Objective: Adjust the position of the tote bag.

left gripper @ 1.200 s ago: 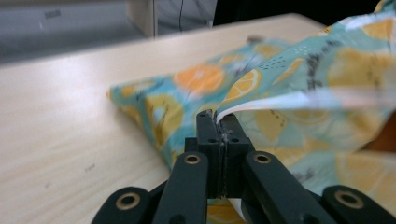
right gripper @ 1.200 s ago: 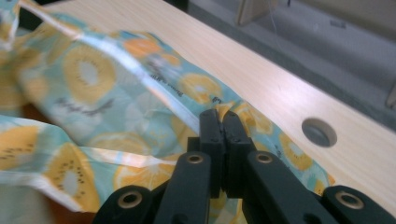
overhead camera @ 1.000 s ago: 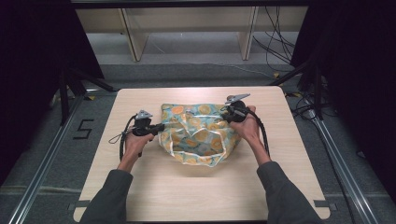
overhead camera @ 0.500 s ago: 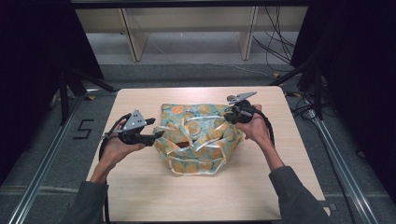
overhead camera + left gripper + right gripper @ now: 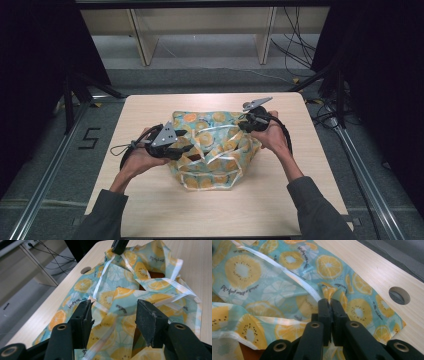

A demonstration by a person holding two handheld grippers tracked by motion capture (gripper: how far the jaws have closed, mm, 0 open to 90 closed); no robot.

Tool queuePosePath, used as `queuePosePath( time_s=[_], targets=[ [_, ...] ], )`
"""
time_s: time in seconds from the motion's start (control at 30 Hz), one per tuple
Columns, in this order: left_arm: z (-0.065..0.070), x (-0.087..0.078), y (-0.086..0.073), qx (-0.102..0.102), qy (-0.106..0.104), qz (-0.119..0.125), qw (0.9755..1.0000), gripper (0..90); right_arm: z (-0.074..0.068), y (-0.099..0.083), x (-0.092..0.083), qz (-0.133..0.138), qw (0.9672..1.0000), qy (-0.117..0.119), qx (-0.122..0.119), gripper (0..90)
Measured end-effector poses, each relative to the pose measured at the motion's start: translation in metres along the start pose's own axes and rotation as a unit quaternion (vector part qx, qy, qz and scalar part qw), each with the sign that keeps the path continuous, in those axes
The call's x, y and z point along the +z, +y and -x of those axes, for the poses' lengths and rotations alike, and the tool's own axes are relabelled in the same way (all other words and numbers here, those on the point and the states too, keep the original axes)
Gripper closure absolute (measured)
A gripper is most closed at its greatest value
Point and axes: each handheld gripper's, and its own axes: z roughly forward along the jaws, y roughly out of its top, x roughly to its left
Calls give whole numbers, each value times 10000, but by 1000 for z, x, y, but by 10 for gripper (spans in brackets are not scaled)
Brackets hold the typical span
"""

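One crumpled teal bag (image 5: 212,147) printed with orange citrus slices; white-edged.

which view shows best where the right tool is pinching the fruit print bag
The right gripper view: the right tool sits shut on a raised fold of the bag, close up. The high view shows that tool small at the bag's far right corner. The left gripper view catches just its dark tip at the top edge.

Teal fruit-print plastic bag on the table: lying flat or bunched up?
Bunched up. The teal fruit-print plastic bag is crumpled in folds, one edge pinched by the shut right gripper.
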Motion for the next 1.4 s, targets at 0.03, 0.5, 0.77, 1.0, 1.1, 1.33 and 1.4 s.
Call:
queuePosePath(
  time_s=[0.03, 0.5, 0.77, 1.0, 1.1, 1.33, 1.4],
  targets=[
    [-2, 3, 0, 127, -13, -115, 9999, 458, 0, 0, 0, -5, 10000, -9, -14, 885],
    [-70, 54, 7, -1042, 583, -228, 9926, 897, 1, -7, 2, 87, 10000, 12, 47, 865],
    [-100, 67, -44, -2283, 1008, -987, 9633, 897, 6, -14, -9, 408, 9990, 175, 48, 821],
    [-104, 62, -69, -2520, 1132, -1294, 9523, 896, -19, -2, -24, 589, 9954, 619, -441, 850],
    [-103, 58, -70, -2613, 1125, -1318, 9496, 883, -37, 2, -19, 478, 9932, 822, -666, 844],
    [-96, 36, -62, -2745, 896, -1341, 9480, 626, -52, 3, 5, -48, 9914, 872, -973, 782],
    [-89, 26, -56, -2562, 798, -1447, 9524, 533, -52, 2, 9, -86, 9899, 911, -1086, 768]
  ],
)
